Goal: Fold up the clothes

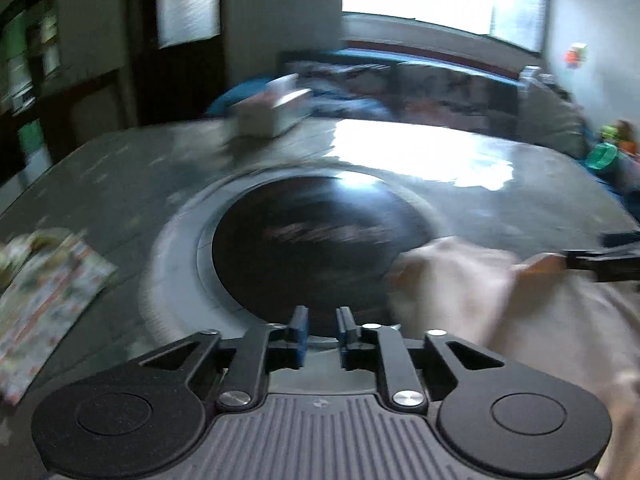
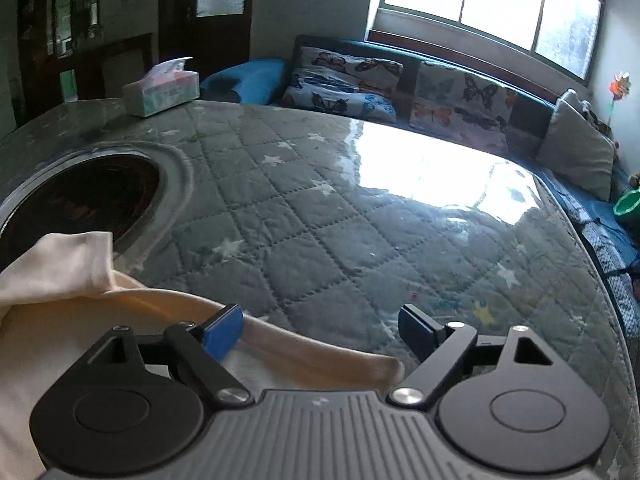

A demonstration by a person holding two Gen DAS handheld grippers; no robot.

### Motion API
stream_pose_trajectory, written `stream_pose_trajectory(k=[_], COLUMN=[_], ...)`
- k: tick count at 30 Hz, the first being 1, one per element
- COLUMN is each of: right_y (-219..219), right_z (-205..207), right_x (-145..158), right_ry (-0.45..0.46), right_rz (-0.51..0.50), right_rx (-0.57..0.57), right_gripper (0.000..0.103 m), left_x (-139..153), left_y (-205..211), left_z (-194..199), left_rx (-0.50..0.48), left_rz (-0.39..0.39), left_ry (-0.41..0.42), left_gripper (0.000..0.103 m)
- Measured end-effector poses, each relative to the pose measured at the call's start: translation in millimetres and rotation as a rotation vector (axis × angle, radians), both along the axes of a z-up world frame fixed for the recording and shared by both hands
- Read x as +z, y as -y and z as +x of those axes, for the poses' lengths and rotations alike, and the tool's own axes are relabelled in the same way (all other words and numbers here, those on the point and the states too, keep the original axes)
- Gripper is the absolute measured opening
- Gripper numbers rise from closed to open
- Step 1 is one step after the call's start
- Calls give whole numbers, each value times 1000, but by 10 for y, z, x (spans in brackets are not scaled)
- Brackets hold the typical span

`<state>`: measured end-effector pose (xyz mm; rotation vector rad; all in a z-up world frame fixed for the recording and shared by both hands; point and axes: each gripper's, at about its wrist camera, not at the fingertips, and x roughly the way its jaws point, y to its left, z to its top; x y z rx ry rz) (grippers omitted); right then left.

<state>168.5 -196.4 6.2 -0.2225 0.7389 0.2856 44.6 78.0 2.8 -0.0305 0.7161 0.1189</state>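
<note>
A cream garment [image 1: 500,304] lies bunched at the right of the left wrist view, blurred by motion. In the right wrist view the same garment [image 2: 80,272] spreads across the lower left, with a folded flap raised and a curved hem running under the gripper. My left gripper [image 1: 323,324] hovers over the dark round disc [image 1: 312,240], left of the garment; its jaws stand a narrow gap apart with nothing between them. My right gripper [image 2: 320,324] is wide open above the garment's hem, its left pad [image 2: 222,330] over the cloth. Its dark finger [image 1: 600,260] also shows at the garment's far edge.
The table [image 2: 340,220] has a grey quilted star-patterned cover under a glossy sheet. A tissue box [image 2: 162,88] stands at the far left corner. A patterned packet [image 1: 44,300] lies at the left edge. Behind is a sofa with butterfly cushions [image 2: 348,80].
</note>
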Motion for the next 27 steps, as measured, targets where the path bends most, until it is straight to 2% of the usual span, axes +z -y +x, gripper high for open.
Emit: stream_pose_trajectory(k=[1, 3, 12, 14, 16, 19, 22, 27], right_y=[-11, -48, -295, -380, -458, -556, -658, -772], right_z=[-19, -99, -323, -317, -293, -249, -192, -93], right_x=[9, 37, 96, 62, 14, -23, -30, -28], right_ry=[4, 17, 57, 58, 55, 55, 61, 57], right_rz=[0, -7, -79, -107, -129, -136, -134, -113], right_rx=[4, 24, 140, 163, 182, 201, 211, 209], right_gripper=[87, 87, 88, 88, 88, 89, 89, 91], left_x=[-17, -51, -205, -222, -215, -158, -74, -63], left_y=[80, 241, 965, 881, 772, 579, 375, 60], left_z=[18, 54, 217, 253, 265, 237, 163, -10], left_rx=[-25, -75, -301, -274, -243, -190, -116, 4], left_rz=[22, 67, 269, 251, 230, 196, 161, 136], left_ry=[4, 11, 45, 34, 31, 42, 58, 39], left_gripper=[37, 47, 48, 44, 28, 17, 11, 11])
